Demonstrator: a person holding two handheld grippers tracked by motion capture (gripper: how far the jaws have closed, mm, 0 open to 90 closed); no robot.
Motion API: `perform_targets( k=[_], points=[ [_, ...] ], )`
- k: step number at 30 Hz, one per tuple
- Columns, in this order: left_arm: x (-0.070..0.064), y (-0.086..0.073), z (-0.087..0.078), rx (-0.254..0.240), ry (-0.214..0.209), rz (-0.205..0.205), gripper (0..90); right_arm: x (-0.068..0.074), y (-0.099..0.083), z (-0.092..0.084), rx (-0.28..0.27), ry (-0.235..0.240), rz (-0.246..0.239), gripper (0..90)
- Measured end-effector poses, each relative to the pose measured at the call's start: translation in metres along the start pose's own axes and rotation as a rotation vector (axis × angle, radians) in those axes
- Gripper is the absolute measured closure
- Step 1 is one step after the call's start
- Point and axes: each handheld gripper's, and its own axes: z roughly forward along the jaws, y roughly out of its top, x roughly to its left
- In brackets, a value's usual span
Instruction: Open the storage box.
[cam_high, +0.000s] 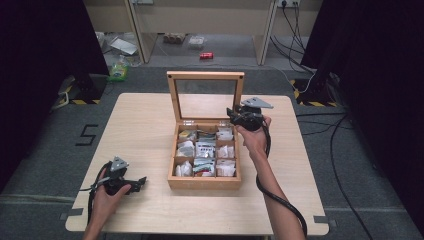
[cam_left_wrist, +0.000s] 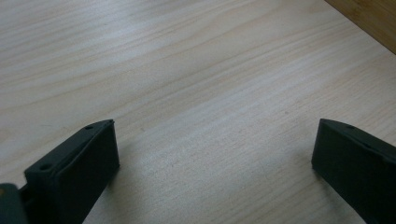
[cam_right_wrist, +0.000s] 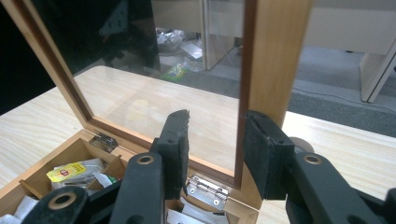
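At the box's back edge, the glass-paned wooden lid (cam_high: 205, 95) is stood upright, straddled unpinched by the parted right gripper (cam_right_wrist: 215, 140).

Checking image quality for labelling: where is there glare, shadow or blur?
High view: sharp, dark surroundings; the table is evenly lit. Left gripper view: soft shadows beside the left tool. Right gripper view: reflections on the glass lid; right tool slightly soft.
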Motion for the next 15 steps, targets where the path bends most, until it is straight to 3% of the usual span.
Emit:
perform_targets(
  k=[15],
  points=[
    [-0.0001,0.0000,0.0000,0.000,0.001,0.000,0.0,-0.0047,-0.0091,-0.0088,0.037,0.008,0.002,58.5]
  ],
)
